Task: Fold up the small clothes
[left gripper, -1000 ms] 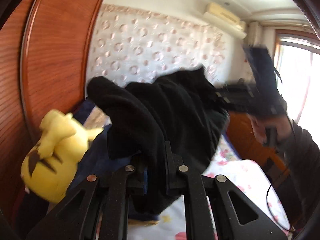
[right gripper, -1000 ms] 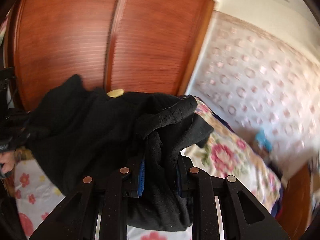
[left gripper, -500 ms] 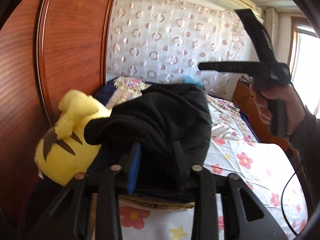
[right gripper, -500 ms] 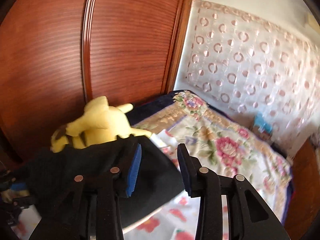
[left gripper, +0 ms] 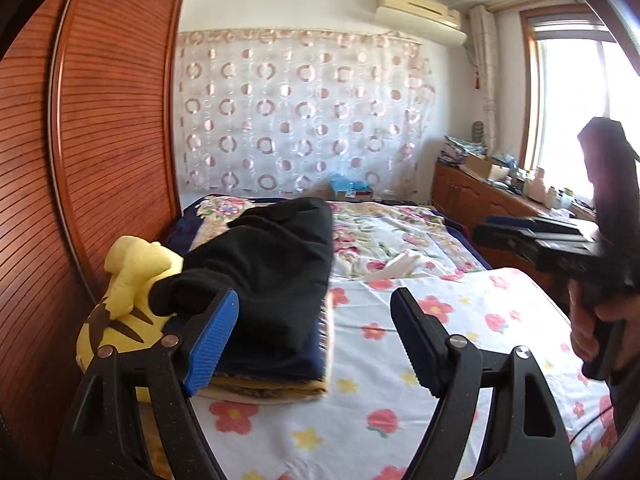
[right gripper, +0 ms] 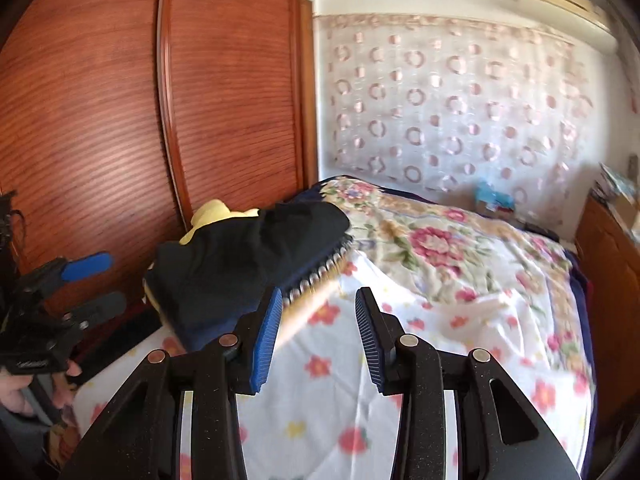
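Left wrist view: left hand-held gripper (left gripper: 316, 338) jaws wide apart, just been opening, nothing between them. Black garment (left gripper: 272, 264) folded on top of a stack on the bed (left gripper: 460, 320), touching the yellow plush toy (left gripper: 128, 304).

Right wrist view: right hand-held gripper (right gripper: 316, 334) jaws partly apart, just been opening, empty. Black garment (right gripper: 248, 256) lies beyond its left finger, beside the plush toy (right gripper: 216, 212).

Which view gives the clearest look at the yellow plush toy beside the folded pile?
The left wrist view: the yellow plush toy shows its head, body and dark stripes, pressed against the black garment on the pile. In the right wrist view only a small yellow patch peeks out behind that garment, slightly blurred.
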`<state>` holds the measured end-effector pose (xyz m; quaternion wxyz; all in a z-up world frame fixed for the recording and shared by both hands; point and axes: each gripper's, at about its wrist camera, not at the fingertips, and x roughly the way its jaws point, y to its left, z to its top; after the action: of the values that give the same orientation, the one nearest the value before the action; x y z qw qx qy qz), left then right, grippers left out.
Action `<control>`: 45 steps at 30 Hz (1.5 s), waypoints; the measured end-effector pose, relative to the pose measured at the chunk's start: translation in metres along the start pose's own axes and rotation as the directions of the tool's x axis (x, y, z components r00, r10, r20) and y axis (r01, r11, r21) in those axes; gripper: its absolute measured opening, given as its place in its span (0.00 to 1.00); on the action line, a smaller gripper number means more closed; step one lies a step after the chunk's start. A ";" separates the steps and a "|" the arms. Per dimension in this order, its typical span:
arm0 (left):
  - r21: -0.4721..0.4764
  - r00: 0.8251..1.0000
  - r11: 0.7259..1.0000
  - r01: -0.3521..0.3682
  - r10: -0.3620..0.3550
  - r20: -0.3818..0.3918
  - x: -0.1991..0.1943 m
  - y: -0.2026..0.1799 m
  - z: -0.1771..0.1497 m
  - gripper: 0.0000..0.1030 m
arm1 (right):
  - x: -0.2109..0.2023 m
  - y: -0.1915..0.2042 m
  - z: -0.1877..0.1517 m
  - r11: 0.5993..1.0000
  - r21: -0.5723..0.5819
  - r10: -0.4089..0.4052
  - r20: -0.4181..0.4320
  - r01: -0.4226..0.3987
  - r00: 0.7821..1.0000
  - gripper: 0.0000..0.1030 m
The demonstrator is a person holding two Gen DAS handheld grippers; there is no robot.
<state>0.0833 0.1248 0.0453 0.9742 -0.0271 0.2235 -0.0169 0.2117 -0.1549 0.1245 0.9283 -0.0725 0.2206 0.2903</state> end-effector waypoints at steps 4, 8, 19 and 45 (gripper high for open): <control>0.019 0.999 0.999 0.037 -0.037 0.010 -0.013 -0.021 -0.003 0.77 | -0.053 0.016 -0.031 0.998 0.038 -0.061 0.054 0.059 0.997 0.66; 0.035 0.997 0.997 0.065 -0.066 0.028 -0.030 -0.041 -0.003 0.77 | -0.097 0.035 -0.058 0.989 0.082 -0.133 0.085 0.126 0.987 0.69; 0.037 0.996 0.997 0.075 -0.077 0.051 -0.053 -0.066 0.001 0.77 | -0.164 0.078 -0.092 0.946 0.182 -0.293 0.130 0.268 0.947 0.69; 0.051 0.997 0.998 0.043 -0.047 0.065 -0.060 -0.063 0.001 0.77 | -0.169 0.097 -0.097 0.929 0.229 -0.324 0.135 0.289 0.936 0.69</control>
<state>0.0286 0.0643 0.0758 0.9808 -0.0085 0.1899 -0.0435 -0.0035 -0.1868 0.1136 0.9802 0.0151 0.1552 0.1220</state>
